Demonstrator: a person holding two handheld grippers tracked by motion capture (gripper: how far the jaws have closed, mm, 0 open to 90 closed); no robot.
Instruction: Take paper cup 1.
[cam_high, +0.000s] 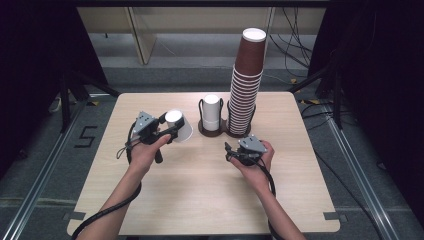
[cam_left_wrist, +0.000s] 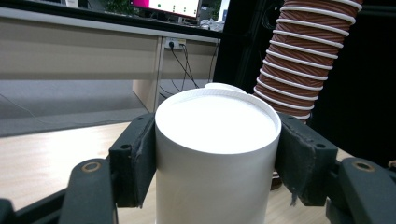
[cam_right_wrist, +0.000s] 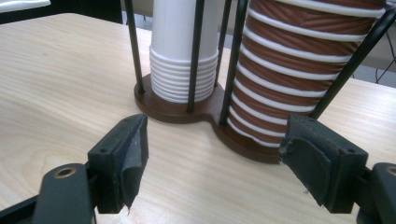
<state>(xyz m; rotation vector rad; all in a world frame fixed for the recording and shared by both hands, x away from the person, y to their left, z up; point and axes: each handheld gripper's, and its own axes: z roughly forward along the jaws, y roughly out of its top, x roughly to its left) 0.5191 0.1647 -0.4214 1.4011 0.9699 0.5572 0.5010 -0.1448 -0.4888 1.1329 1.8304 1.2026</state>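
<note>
the left gripper (cam_high: 172, 131) is clamped on a white cup (cam_high: 179, 125), its pads pressed to both sides of the wall just under the closed end; the cup is carried upside down and tilted, above the table's left half and apart from the rack (cam_high: 223, 131). the right gripper (cam_high: 231, 151) is held with its jaws apart and nothing between them, low over the table (cam_high: 200, 200) and pointed at the rack's base. the step in hand is judged to be the carrying of a single cup that has been taken clear of the rack. the next move is judged to call for the cup to be set down on a bare part of the table, level enough not to roll, before the pads are let go; the free gripper seems placed to steady the rack. in the rack, a short white stack (cam_high: 211, 113) is kept in the left cage and a tall brown stack (cam_high: 247, 82) in the right, the latter leaning a little and rising well above the wires. the table is of pale wood with rounded corners. beyond it, a grey floor, dark stands, loose cables and a light wall panel are seen.
</note>
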